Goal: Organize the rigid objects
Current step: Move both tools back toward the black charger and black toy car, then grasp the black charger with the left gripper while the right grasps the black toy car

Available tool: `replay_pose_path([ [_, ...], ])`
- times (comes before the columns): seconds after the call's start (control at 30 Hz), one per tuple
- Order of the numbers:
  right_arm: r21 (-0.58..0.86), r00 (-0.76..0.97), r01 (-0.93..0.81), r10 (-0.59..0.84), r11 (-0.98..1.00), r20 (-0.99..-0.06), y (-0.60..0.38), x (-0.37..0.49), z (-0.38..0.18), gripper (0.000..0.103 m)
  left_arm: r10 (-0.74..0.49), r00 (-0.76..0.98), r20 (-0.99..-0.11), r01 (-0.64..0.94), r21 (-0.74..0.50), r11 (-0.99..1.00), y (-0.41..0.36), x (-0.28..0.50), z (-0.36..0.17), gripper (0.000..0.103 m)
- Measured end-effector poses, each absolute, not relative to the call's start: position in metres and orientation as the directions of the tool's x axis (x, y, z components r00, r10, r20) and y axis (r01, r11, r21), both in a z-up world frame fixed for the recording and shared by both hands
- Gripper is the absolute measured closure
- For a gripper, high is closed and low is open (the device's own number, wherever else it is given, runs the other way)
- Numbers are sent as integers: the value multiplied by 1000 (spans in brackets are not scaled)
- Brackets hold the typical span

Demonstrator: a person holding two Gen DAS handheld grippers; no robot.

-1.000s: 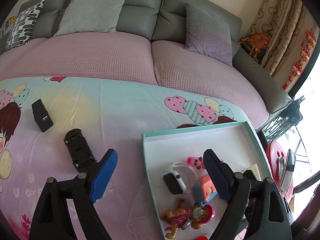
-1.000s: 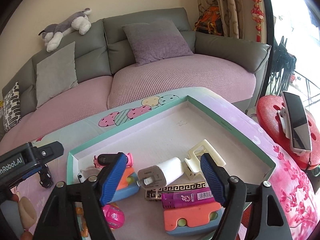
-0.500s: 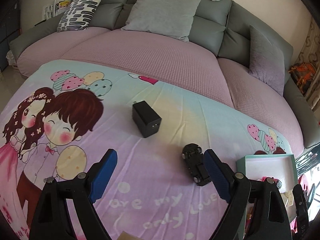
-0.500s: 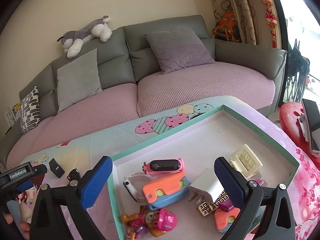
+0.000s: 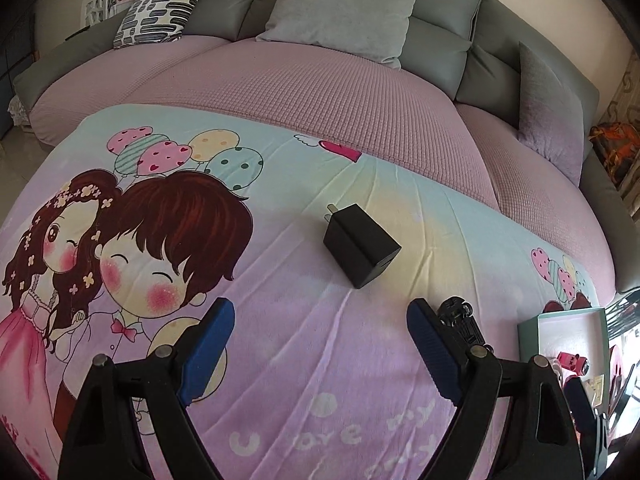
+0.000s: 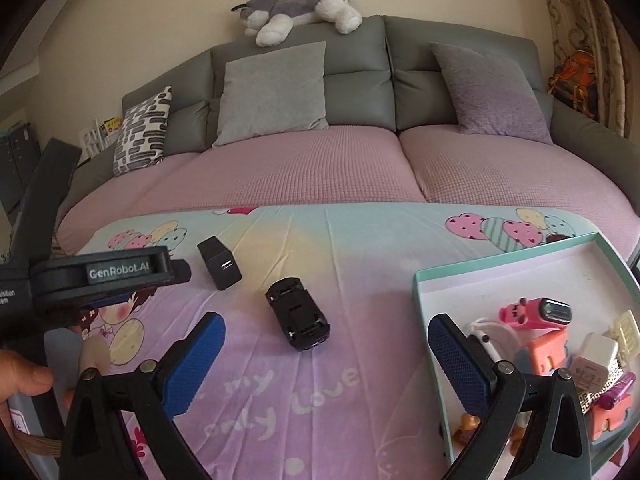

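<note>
A black charger cube point(image 5: 361, 251) lies on the cartoon blanket, ahead of my open, empty left gripper point(image 5: 316, 344). A black toy car point(image 5: 461, 320) lies upside down beside the left gripper's right finger. In the right wrist view the car point(image 6: 298, 313) lies ahead of my open, empty right gripper point(image 6: 326, 354), with the charger point(image 6: 219, 263) beyond it to the left. A teal-rimmed white box point(image 6: 424, 292) at the right holds several small toys and a white charger point(image 6: 592, 360). The box also shows in the left wrist view point(image 5: 528, 330).
The blanket point(image 5: 304, 380) covers a low table in front of a grey sofa with pink seat covers point(image 6: 300, 168). Cushions and a plush husky point(image 6: 296, 12) sit on the sofa. The left gripper's body point(image 6: 92, 276) crosses the right wrist view's left side.
Both grippers swung left, away from the box. The charger and the car came into the middle of both views. The box slid to the right edge. Both grippers stayed open.
</note>
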State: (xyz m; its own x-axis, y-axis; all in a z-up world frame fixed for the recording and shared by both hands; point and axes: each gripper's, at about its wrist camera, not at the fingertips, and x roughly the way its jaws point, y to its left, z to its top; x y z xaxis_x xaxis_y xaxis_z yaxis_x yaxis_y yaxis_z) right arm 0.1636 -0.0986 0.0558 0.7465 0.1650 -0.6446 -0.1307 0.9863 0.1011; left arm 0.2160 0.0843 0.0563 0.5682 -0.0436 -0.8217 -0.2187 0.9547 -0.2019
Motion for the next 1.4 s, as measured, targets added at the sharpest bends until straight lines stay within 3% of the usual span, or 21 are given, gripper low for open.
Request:
replay_pose_path([
  [0.5,67,665,-128,136,989,-735,-80,218,21,19,-166,516,-841,-171,-291,941,86,273,26,15],
  [0.97,76,643,-124,139,989,-753,-82,232,6,26,-136,535,-834,-174,-267,948,82,299,15,17],
  [1.1,83,650,-117,139,990,-747,-85,232,8,37,-124,537,-835,-177,-255,951,80,302,12,26],
  [1.17,85,651,-118,142,989,-746,-86,231,9,43,-136,540,-831,-171,-266,949,79,302,12,33],
  [1.23,89,651,-114,142,989,-746,-87,231,9,49,-143,535,-833,-166,-269,949,78,300,12,47],
  [1.4,112,643,-92,145,989,-752,-94,229,9,63,-140,533,-835,-155,-259,954,77,300,11,49],
])
